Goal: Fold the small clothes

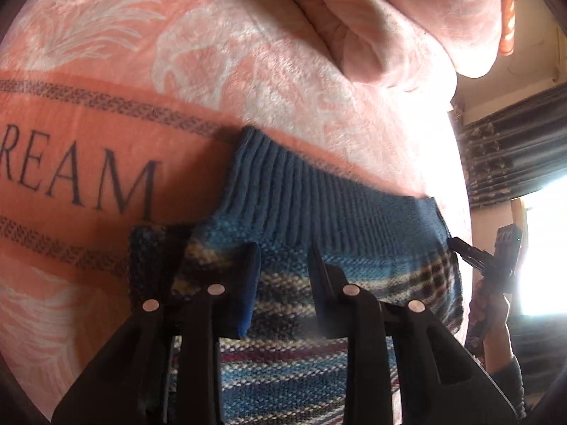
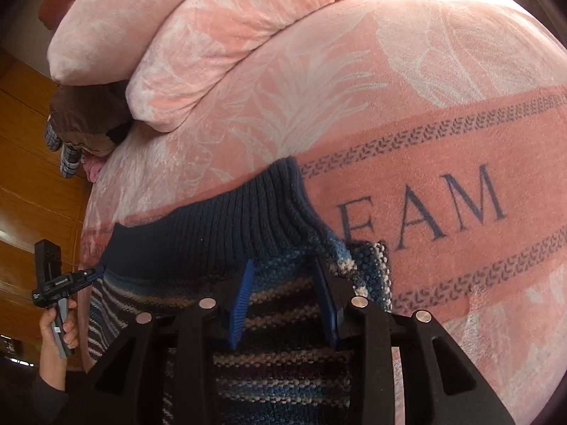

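A knitted sweater (image 1: 301,194) with a dark blue ribbed collar and a striped body lies on a pink blanket (image 1: 106,124) printed with "REAM". My left gripper (image 1: 283,251) is at the seam between collar and body, its jaws narrowly apart with knit filling the gap. A folded-in sleeve (image 1: 152,248) lies to its left. My right gripper (image 1: 457,244) touches the sweater's right edge. In the right wrist view, the right gripper (image 2: 283,265) grips the sweater (image 2: 219,226) the same way below the collar. The left gripper (image 2: 97,270) meets the left edge, held by a hand (image 2: 53,329).
Pink pillows or rolled bedding (image 2: 177,17) are stacked at the far side of the blanket (image 2: 425,124). A pile of brown and checked clothes (image 2: 85,120) sits at the bed's left edge by a wooden wall (image 2: 28,177). A dark curtain (image 1: 514,148) and a bright window (image 1: 545,248) are on the right.
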A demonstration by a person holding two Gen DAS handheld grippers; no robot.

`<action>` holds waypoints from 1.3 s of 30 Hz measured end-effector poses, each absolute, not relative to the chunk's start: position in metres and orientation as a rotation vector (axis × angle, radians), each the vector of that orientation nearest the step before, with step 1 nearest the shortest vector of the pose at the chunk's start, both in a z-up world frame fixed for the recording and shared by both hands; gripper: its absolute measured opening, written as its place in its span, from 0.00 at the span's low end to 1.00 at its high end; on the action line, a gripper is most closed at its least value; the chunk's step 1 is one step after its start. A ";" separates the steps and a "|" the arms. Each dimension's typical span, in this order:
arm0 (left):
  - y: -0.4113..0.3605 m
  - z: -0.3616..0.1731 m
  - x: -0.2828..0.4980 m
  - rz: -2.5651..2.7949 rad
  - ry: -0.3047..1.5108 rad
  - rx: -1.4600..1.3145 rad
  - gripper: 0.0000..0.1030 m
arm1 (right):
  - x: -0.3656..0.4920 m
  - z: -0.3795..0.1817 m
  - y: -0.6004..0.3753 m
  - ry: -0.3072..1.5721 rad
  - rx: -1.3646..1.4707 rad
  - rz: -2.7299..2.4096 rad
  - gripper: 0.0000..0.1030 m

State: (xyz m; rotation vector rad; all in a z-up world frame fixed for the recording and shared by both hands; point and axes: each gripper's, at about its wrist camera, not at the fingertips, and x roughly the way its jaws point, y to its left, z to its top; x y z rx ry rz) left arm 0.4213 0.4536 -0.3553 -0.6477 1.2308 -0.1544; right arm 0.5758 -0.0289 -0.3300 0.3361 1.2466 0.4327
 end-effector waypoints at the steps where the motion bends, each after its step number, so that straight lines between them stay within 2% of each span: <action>1: 0.458 -0.361 0.422 -0.136 1.238 -0.659 0.04 | 0.577 -0.336 -0.034 1.245 0.340 0.421 0.14; 2: 0.462 -0.363 0.421 -0.137 1.235 -0.686 0.02 | 0.580 -0.342 -0.039 1.251 0.361 0.413 0.07; 3: 0.465 -0.361 0.420 -0.129 1.228 -0.705 0.01 | 0.580 -0.342 -0.046 1.260 0.408 0.414 0.06; 4: 0.466 -0.354 0.416 -0.114 1.214 -0.704 0.02 | 0.578 -0.338 -0.050 1.260 0.443 0.397 0.06; 5: 0.466 -0.344 0.411 -0.121 1.194 -0.694 0.02 | 0.572 -0.329 -0.052 1.241 0.462 0.399 0.14; 6: 0.460 -0.331 0.402 -0.164 1.161 -0.686 0.11 | 0.561 -0.317 -0.052 1.212 0.487 0.439 0.14; 8: 0.443 -0.311 0.375 -0.286 1.102 -0.678 0.12 | 0.536 -0.303 -0.041 1.195 0.490 0.537 0.14; 12: 0.417 -0.334 0.344 -0.335 1.164 -0.650 0.13 | 0.501 -0.327 -0.009 1.274 0.421 0.608 0.14; 14: 0.426 -0.361 0.340 -0.282 1.194 -0.677 0.06 | 0.499 -0.344 -0.008 1.268 0.418 0.572 0.01; 15: 0.432 -0.370 0.339 -0.278 1.193 -0.721 0.01 | 0.501 -0.348 -0.013 1.264 0.442 0.571 0.00; 17: 0.441 -0.363 0.333 -0.248 1.166 -0.762 0.01 | 0.501 -0.348 -0.024 1.270 0.496 0.529 0.00; 20: 0.430 -0.329 0.312 -0.334 1.082 -0.768 0.14 | 0.482 -0.326 -0.025 1.250 0.513 0.558 0.04; 23: 0.396 -0.317 0.291 -0.437 1.070 -0.705 0.14 | 0.452 -0.318 -0.006 1.257 0.495 0.661 0.05; 25: 0.385 -0.337 0.290 -0.372 1.122 -0.688 0.17 | 0.440 -0.333 0.009 1.296 0.454 0.660 0.05; 26: 0.387 -0.352 0.291 -0.328 1.150 -0.689 0.15 | 0.438 -0.345 0.012 1.309 0.443 0.636 0.00; 28: 0.394 -0.379 0.289 -0.288 1.195 -0.748 0.00 | 0.438 -0.358 0.006 1.305 0.488 0.625 0.00; 30: 0.397 -0.377 0.288 -0.284 1.181 -0.788 0.00 | 0.435 -0.349 0.001 1.315 0.509 0.607 0.00; 31: 0.396 -0.369 0.284 -0.292 1.160 -0.782 0.03 | 0.431 -0.337 -0.004 1.293 0.504 0.616 0.07; 32: 0.393 -0.358 0.278 -0.322 1.126 -0.777 0.17 | 0.424 -0.325 -0.011 1.259 0.501 0.623 0.15; 33: 0.390 -0.350 0.273 -0.347 1.099 -0.773 0.30 | 0.418 -0.317 -0.024 1.234 0.513 0.618 0.17; 36: 0.386 -0.353 0.262 -0.351 1.103 -0.751 0.34 | 0.405 -0.322 -0.070 1.214 0.544 0.507 0.17; 37: 0.387 -0.366 0.260 -0.328 1.143 -0.747 0.35 | 0.405 -0.335 -0.082 1.238 0.553 0.465 0.08; 38: 0.389 -0.377 0.259 -0.324 1.165 -0.765 0.30 | 0.405 -0.350 -0.091 1.270 0.577 0.455 0.00; 39: 0.393 -0.384 0.257 -0.321 1.168 -0.793 0.22 | 0.407 -0.358 -0.095 1.274 0.590 0.462 0.00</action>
